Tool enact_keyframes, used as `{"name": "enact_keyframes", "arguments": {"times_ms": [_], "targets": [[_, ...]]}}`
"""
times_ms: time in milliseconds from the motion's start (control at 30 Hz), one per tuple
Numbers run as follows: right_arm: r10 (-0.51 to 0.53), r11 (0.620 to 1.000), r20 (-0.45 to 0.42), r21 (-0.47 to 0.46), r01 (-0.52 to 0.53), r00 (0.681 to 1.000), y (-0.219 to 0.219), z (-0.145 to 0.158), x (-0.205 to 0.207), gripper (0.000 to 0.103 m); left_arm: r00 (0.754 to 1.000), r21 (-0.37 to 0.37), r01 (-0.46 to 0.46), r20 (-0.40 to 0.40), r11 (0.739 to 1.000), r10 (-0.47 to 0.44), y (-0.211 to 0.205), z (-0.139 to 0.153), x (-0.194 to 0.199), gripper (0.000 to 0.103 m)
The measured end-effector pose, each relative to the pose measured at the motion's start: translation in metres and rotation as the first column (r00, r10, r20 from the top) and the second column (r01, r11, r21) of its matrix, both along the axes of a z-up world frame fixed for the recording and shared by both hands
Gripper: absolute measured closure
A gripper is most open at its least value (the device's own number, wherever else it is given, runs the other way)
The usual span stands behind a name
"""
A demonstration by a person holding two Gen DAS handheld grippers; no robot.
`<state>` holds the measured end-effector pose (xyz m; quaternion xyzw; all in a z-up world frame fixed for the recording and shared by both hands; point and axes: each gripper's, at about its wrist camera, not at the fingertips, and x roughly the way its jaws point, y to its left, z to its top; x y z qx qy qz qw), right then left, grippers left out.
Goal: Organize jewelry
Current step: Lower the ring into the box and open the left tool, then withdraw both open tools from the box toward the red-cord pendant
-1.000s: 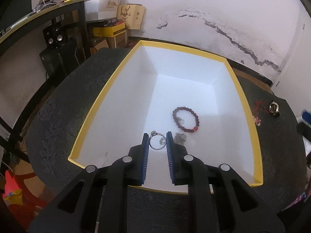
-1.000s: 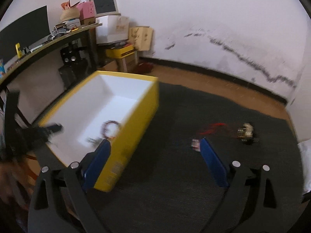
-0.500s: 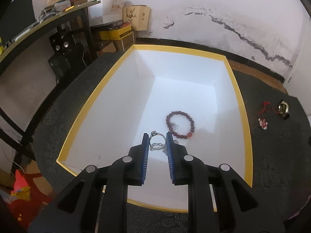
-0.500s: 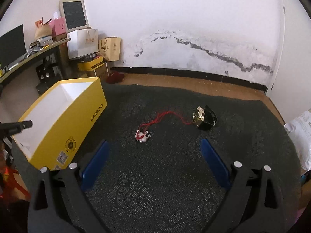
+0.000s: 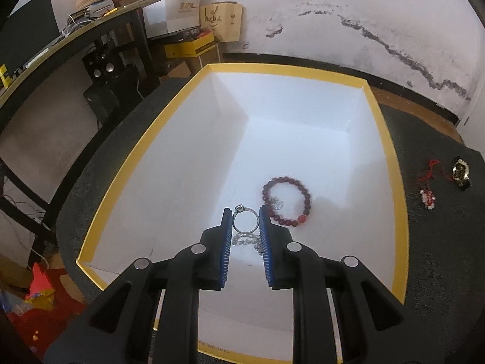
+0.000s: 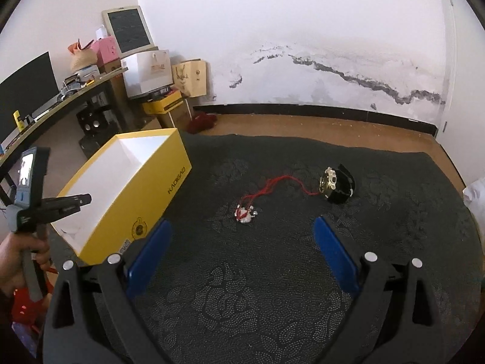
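Observation:
My left gripper (image 5: 245,221) is shut on a silver ring (image 5: 245,220) with a small stone and holds it above the inside of the yellow box (image 5: 391,163). On the box's white floor lie a dark red bead bracelet (image 5: 286,200) and a silver chain (image 5: 247,239). My right gripper (image 6: 241,236) is open and empty above the dark rug. Ahead of it lie a red cord pendant (image 6: 247,214) and a black and gold watch (image 6: 336,183). The box also shows in the right wrist view (image 6: 145,197), with the left gripper (image 6: 60,204) over its near end.
The dark patterned rug (image 6: 272,288) covers the floor under the box. A black desk (image 5: 60,45) with clutter stands at the left. Cardboard boxes and paper bags (image 6: 163,72) stand against the cracked white wall. A white bag (image 6: 476,197) lies at the right edge.
My left gripper has risen and drawn back a little over the box, still holding the ring. My right gripper has swung right, away from the box, and now faces the pendant and watch.

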<state>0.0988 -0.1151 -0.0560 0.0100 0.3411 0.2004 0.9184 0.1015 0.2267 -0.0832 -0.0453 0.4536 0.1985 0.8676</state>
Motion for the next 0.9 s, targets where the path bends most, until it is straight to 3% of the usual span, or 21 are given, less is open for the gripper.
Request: {"name": "enact_keyframes", "arguments": {"times_ms": [333, 400, 433, 500, 567, 700, 900], "targets": [[0.008, 1.000, 0.001, 0.016, -0.008, 1.000, -0.008, 0.006, -0.006, 0.011, 0.999, 0.047, -0.029, -0.022, 0.998, 0.030, 0.003, -0.003, 0.006, 0.085], [0.009, 1.000, 0.005, 0.014, -0.009, 1.000, -0.008, 0.007, -0.007, 0.011, 0.999, 0.038, -0.037, -0.037, 0.999, 0.039, 0.004, -0.004, 0.006, 0.080], [0.010, 1.000, 0.005, 0.015, -0.010, 1.000, -0.008, 0.007, -0.008, 0.011, 0.998, 0.038, -0.039, -0.038, 0.998, 0.041, 0.004, -0.004, 0.006, 0.073], [0.015, 1.000, 0.008, 0.017, -0.015, 1.000, -0.008, 0.007, -0.009, 0.011, 0.998, 0.064, -0.055, -0.035, 0.996, 0.057, 0.002, 0.000, 0.004, 0.008], [0.020, 1.000, 0.010, 0.019, -0.020, 1.000, -0.009, 0.007, -0.010, 0.011, 0.998, 0.093, -0.069, 0.001, 0.993, 0.069, -0.001, 0.007, -0.001, 0.007], [0.024, 0.999, 0.018, 0.022, -0.025, 1.000, -0.011, 0.009, -0.012, 0.011, 0.999, 0.092, -0.047, -0.020, 0.995, 0.049, -0.007, 0.013, 0.001, 0.007], [0.018, 1.000, 0.025, 0.019, -0.018, 1.000, -0.014, 0.012, -0.014, 0.011, 1.000, 0.090, -0.022, 0.008, 0.996, 0.022, -0.027, 0.034, -0.006, 0.007]]}}
